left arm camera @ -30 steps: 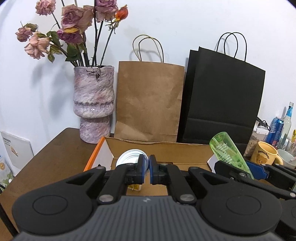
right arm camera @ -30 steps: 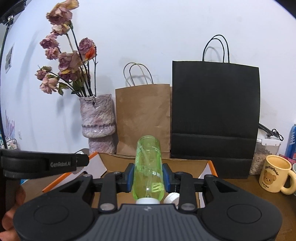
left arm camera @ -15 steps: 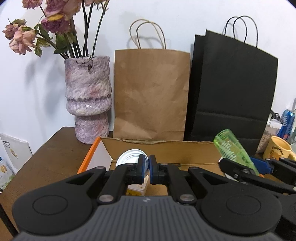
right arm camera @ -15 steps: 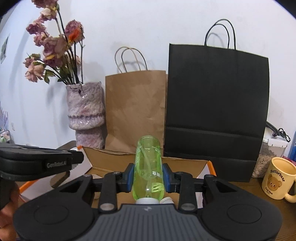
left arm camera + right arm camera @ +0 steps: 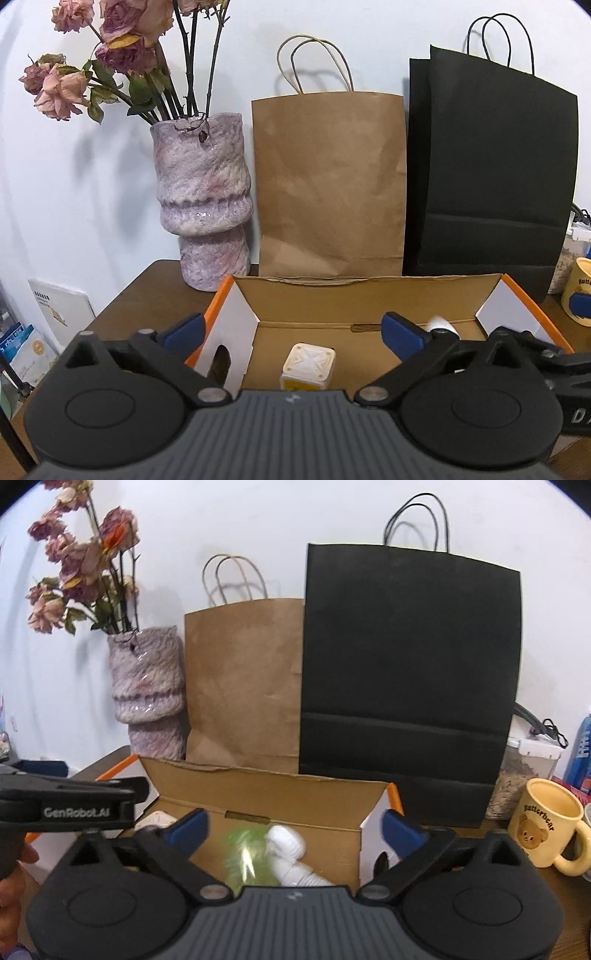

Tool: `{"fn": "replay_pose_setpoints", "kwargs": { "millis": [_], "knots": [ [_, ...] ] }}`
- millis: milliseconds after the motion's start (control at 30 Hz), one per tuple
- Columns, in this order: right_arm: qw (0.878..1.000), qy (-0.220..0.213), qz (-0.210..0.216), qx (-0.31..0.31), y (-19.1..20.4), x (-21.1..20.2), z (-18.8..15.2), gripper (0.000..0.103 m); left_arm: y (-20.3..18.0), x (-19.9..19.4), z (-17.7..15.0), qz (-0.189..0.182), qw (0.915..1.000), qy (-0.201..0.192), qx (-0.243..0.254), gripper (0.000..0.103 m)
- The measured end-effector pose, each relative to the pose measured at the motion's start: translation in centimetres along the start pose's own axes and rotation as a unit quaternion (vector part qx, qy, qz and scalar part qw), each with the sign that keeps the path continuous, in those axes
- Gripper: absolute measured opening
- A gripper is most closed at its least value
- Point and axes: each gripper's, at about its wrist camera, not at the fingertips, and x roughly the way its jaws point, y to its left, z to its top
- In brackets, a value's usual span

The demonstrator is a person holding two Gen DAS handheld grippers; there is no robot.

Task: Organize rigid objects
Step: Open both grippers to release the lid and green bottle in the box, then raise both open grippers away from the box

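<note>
An open cardboard box (image 5: 369,291) with orange edges sits on the brown table; it also shows in the right wrist view (image 5: 266,782). My left gripper (image 5: 291,328) is open and empty above the box, over a small yellow-white jar (image 5: 308,365). My right gripper (image 5: 295,823) is open above the box. A green bottle (image 5: 245,856), blurred, is free between its fingers inside the box, beside a white object (image 5: 290,849). The left gripper's body (image 5: 70,801) shows at the left of the right wrist view.
Behind the box stand a purple vase (image 5: 203,199) with dried roses, a brown paper bag (image 5: 328,184) and a black paper bag (image 5: 491,177). A yellow bear mug (image 5: 543,827) and a clear container (image 5: 524,771) sit at the right.
Both grippers have opened. The left one let go of a white-lidded item, now out of sight. The right one let go of the green bottle, which dropped into the box.
</note>
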Motion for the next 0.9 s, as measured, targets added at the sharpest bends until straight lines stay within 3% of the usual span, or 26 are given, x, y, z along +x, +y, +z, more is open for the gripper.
{"fn": "replay_pose_setpoints", "kwargs": {
  "millis": [900],
  "knots": [
    [1.000, -0.011, -0.004, -0.011, 0.7, -2.4, 0.1, 0.103, 0.9, -1.8, 0.0, 0.005, 0.9999, -0.004, -0.009, 0.103]
  ]
}}
